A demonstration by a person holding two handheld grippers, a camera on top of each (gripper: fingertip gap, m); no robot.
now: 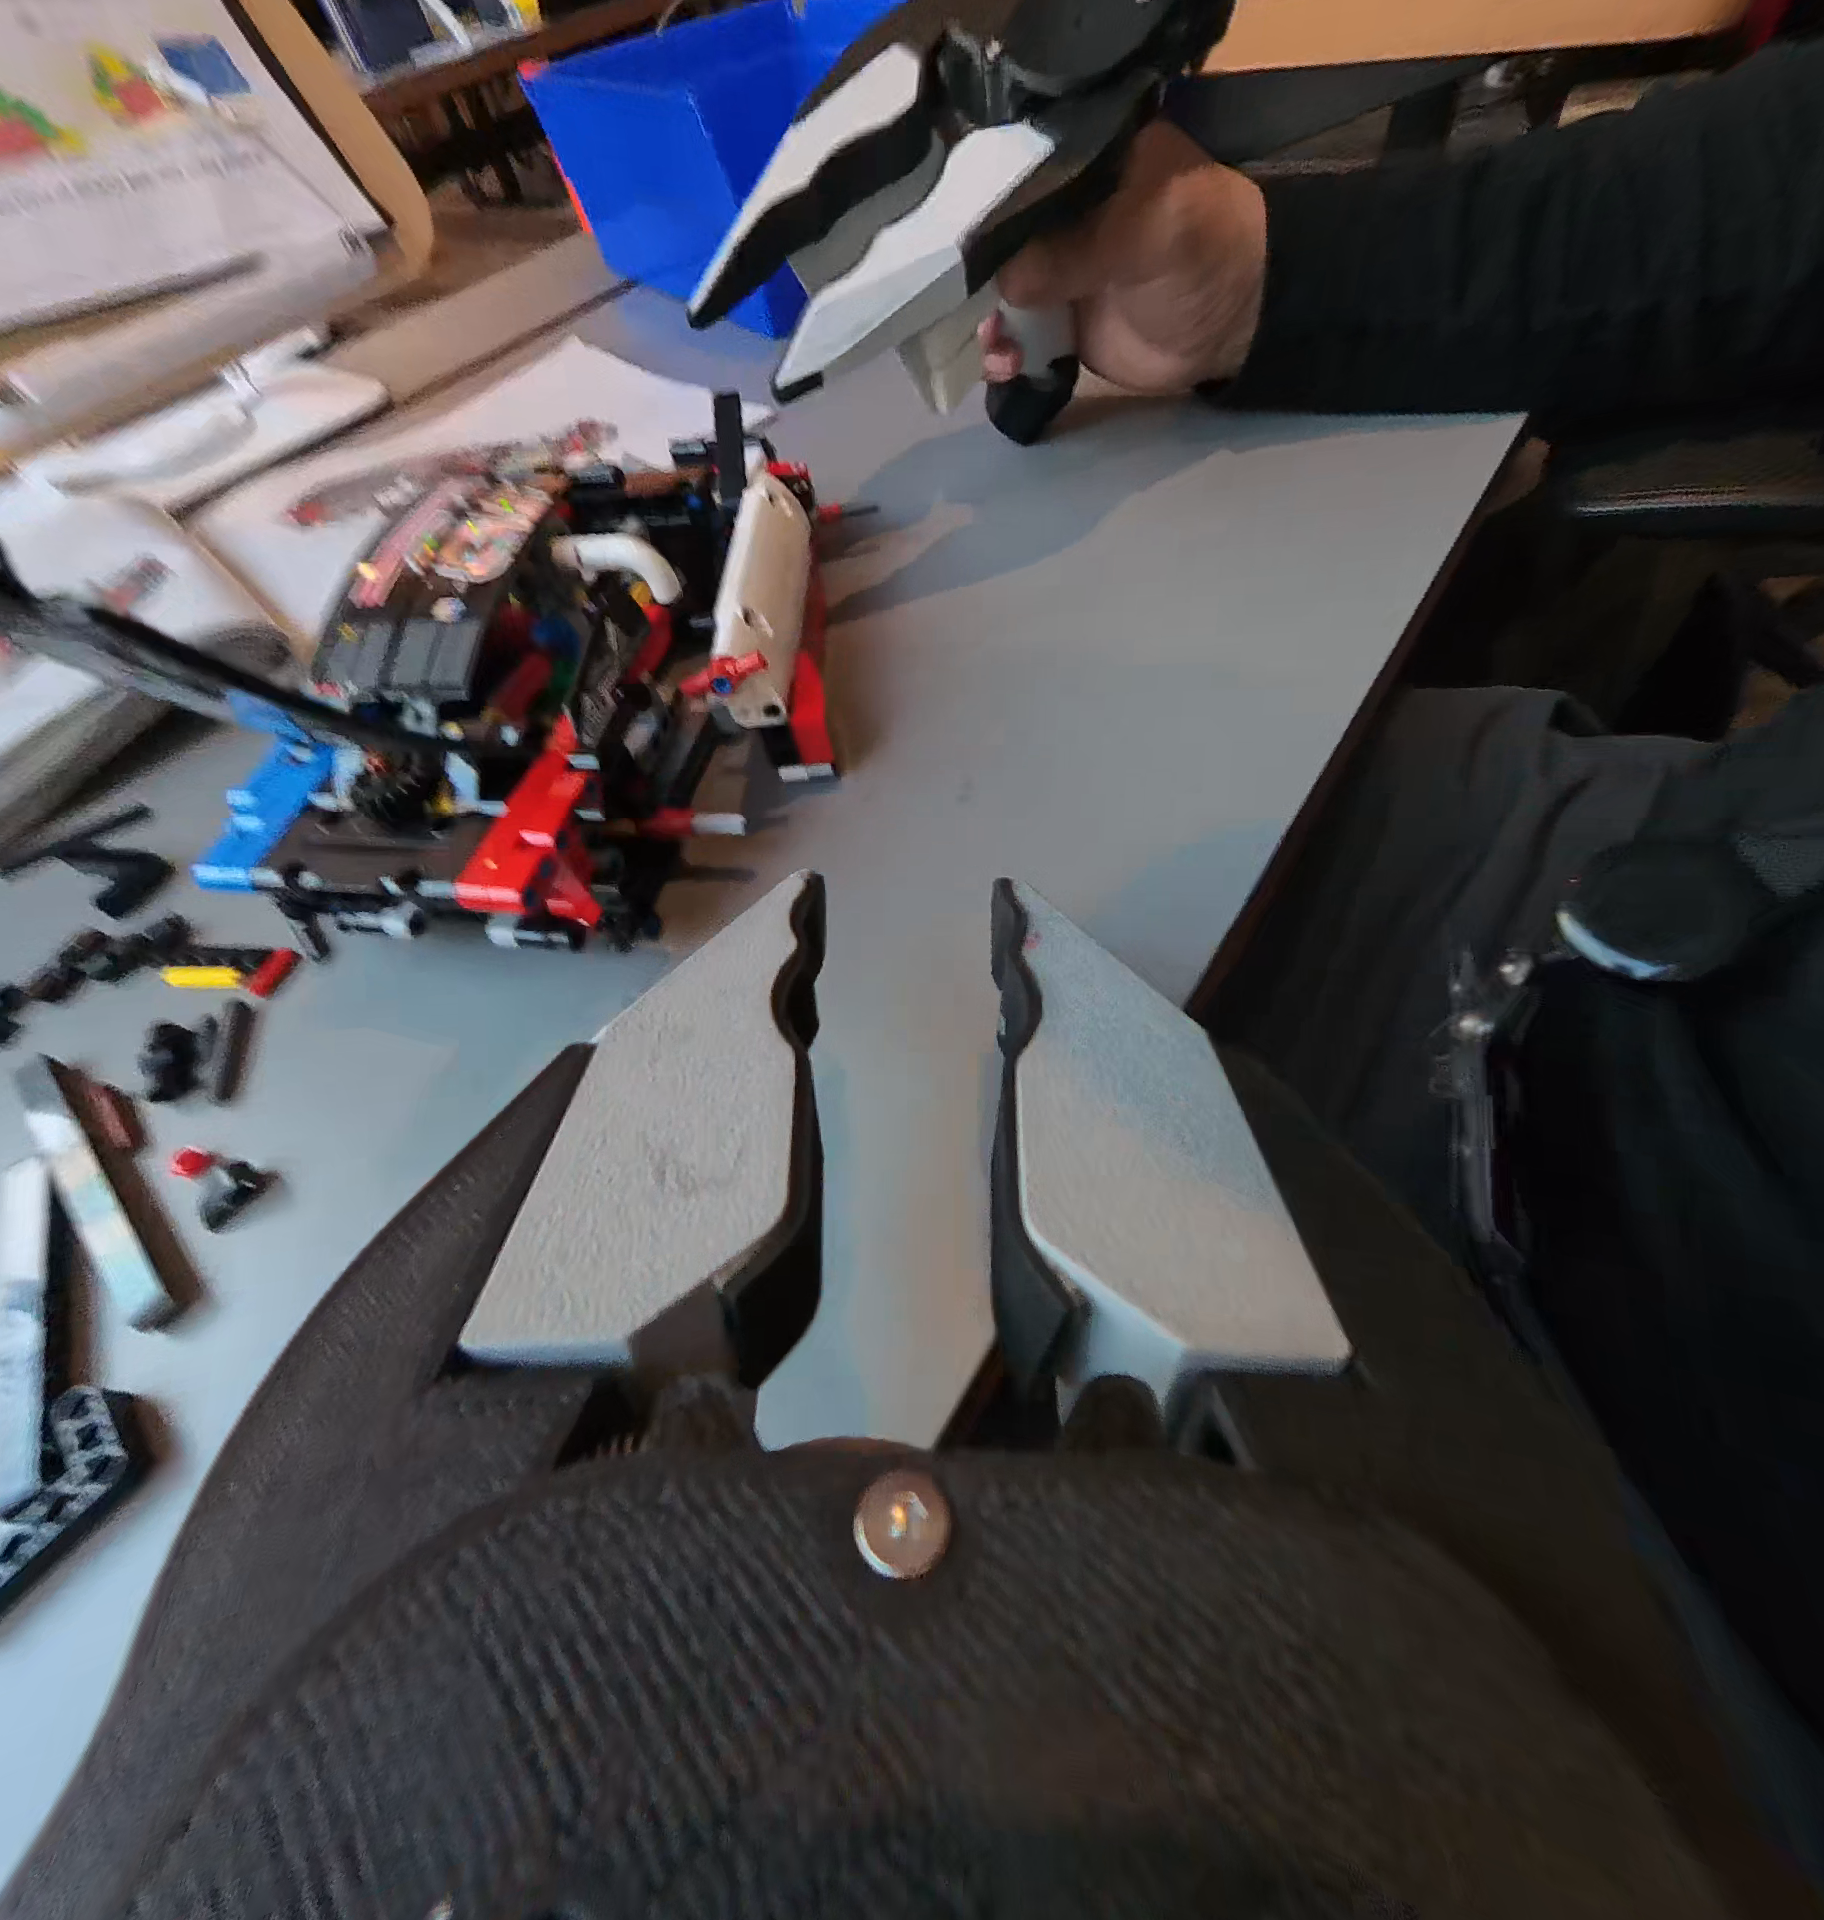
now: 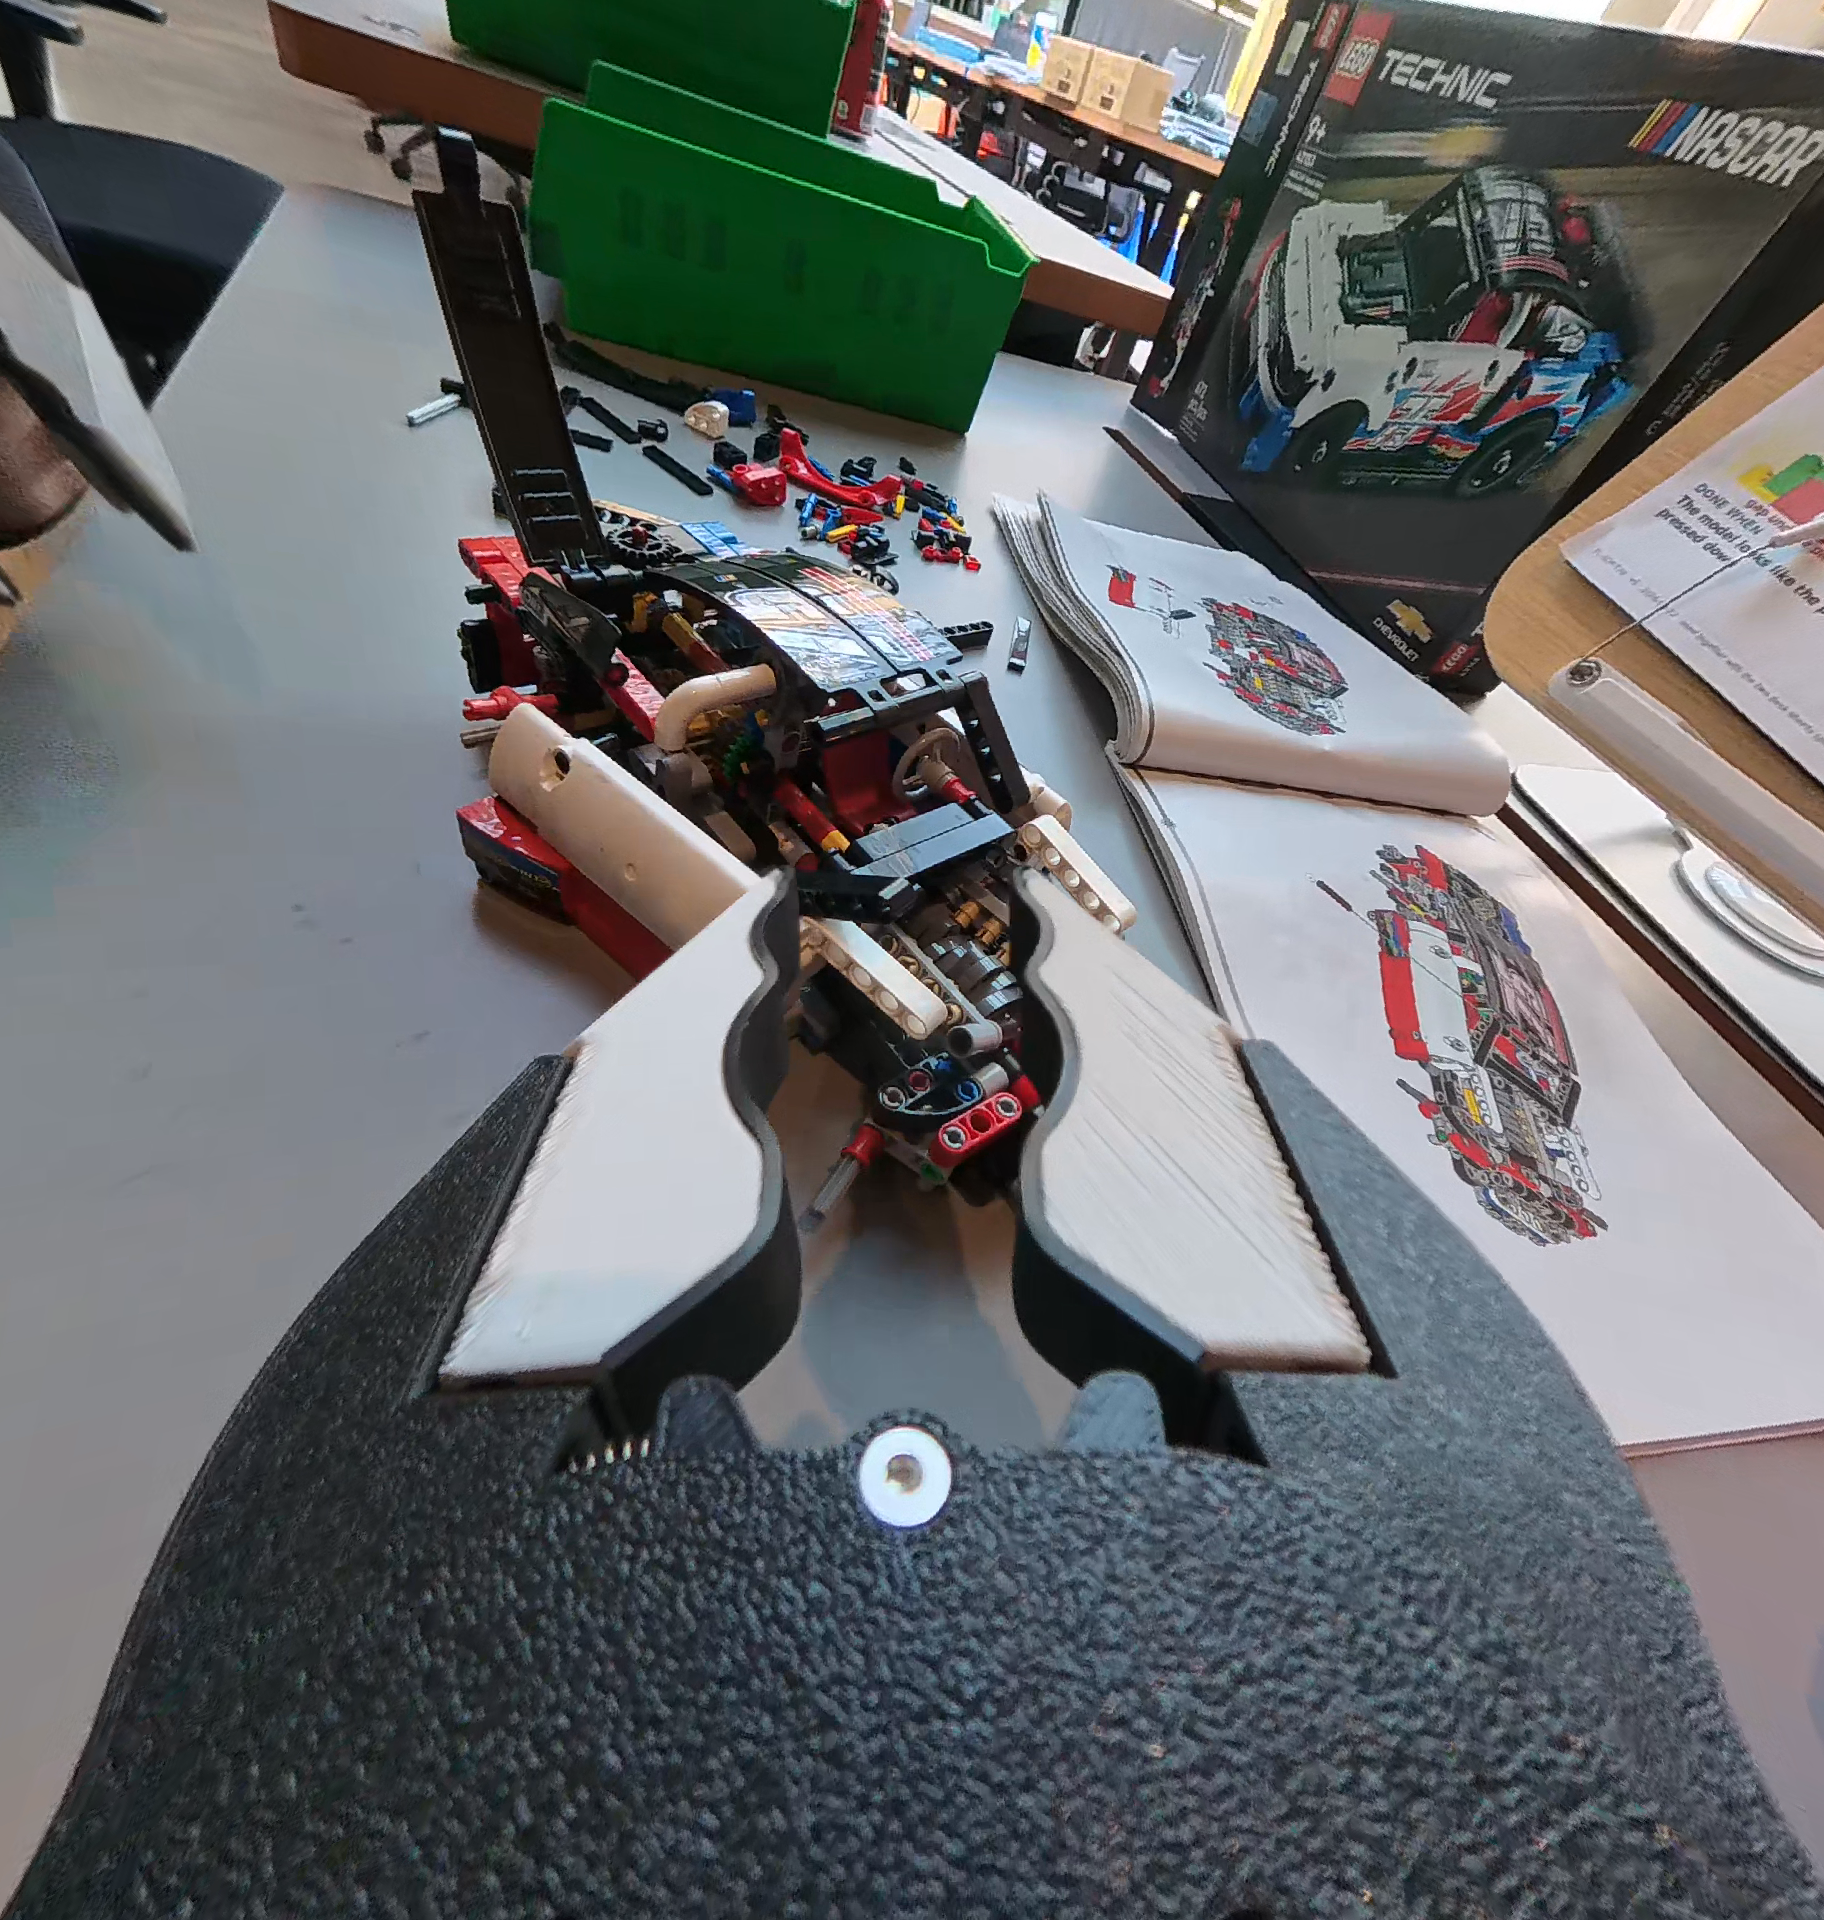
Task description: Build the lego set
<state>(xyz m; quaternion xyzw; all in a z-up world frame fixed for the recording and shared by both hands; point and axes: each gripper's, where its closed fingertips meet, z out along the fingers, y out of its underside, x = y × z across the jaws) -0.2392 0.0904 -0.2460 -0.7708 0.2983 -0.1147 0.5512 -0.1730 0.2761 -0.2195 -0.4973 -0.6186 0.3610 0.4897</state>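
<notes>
The half-built car model of black, red, white and blue plastic bricks [image 2: 742,769] sits near the middle of the grey tabletop [image 2: 212,935], its bare mechanical end toward the right gripper [image 2: 903,904] and a long black panel [image 2: 503,364] standing upright at its far end. The right gripper hangs over that near end with its white, black-edged fingers apart and nothing between them; they frame the exposed gears and white perforated beams without clearly touching them. The left gripper [image 1: 908,914] is also spread and empty, over bare table beside the model and well clear of it. The step in hand looks like choosing and fetching the next piece, so it would pay to check the open paper instruction booklet [image 2: 1407,935] just right of the model first. Loose small bricks [image 2: 846,499] lie scattered beyond the model in front of a green plastic bin [image 2: 773,270], and the printed cardboard set box [image 2: 1490,281] stands behind the booklet. One gripper should steady the chassis low down, away from the upright panel, which could tip, while the other pinches a piece squarely at its ends.
</notes>
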